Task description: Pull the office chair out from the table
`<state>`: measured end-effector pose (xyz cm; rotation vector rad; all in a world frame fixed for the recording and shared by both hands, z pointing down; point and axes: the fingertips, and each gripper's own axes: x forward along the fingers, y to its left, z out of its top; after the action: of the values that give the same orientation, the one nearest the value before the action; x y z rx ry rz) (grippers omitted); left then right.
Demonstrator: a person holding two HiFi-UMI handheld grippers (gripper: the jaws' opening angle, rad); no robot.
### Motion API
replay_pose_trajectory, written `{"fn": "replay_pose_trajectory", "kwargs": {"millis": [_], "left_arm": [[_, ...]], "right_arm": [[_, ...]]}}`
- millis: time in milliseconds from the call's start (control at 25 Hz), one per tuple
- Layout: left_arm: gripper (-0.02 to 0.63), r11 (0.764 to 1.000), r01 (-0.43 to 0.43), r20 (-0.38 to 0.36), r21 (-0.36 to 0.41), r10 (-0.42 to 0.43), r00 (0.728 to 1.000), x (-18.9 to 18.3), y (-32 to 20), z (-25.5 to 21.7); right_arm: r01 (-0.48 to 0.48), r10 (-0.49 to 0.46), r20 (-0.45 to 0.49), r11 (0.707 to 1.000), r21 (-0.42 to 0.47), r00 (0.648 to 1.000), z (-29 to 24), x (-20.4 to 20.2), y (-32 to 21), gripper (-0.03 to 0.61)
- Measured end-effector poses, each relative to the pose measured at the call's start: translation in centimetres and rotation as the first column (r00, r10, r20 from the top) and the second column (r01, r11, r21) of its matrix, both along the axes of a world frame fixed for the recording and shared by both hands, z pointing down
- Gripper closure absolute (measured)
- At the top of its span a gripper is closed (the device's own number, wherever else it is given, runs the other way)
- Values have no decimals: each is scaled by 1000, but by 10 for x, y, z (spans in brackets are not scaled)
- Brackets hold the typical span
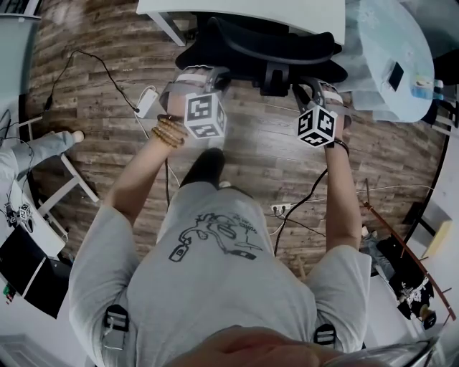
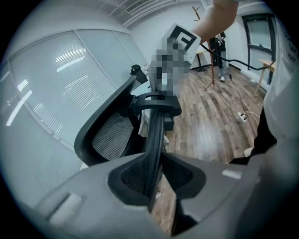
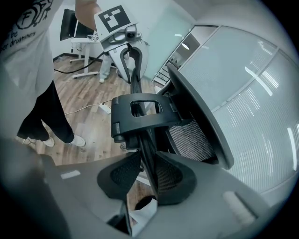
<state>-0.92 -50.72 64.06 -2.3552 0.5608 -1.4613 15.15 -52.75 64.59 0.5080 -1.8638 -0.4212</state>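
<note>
The black mesh office chair stands tucked under the white table at the top of the head view. Both grippers hold the thin top rim of its backrest, one on each side of the central bracket. My left gripper is shut on the rim, and the pads press on the bar from both sides. My right gripper is likewise shut on the rim, just below the bracket. The mesh back lies beyond the jaws.
Wood floor with cables, a power strip and a white adapter. A round glass table stands at the right and a white desk frame at the left. Another person's leg shows at the left.
</note>
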Motion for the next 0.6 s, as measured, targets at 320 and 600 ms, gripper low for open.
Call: {"fn": "replay_pose_trajectory", "kwargs": {"millis": [320,600], "left_arm": [[523,1000,-9,15,-9,9,1000,-9,27,2],[522,1000,6,45,-12,-6,999,-24,49,2]], "right_arm": [[-33,33,1,999,-4,999,1,-9,26,477],[-32,32,8,999,-26,999,-1,-24,53,479]]}}
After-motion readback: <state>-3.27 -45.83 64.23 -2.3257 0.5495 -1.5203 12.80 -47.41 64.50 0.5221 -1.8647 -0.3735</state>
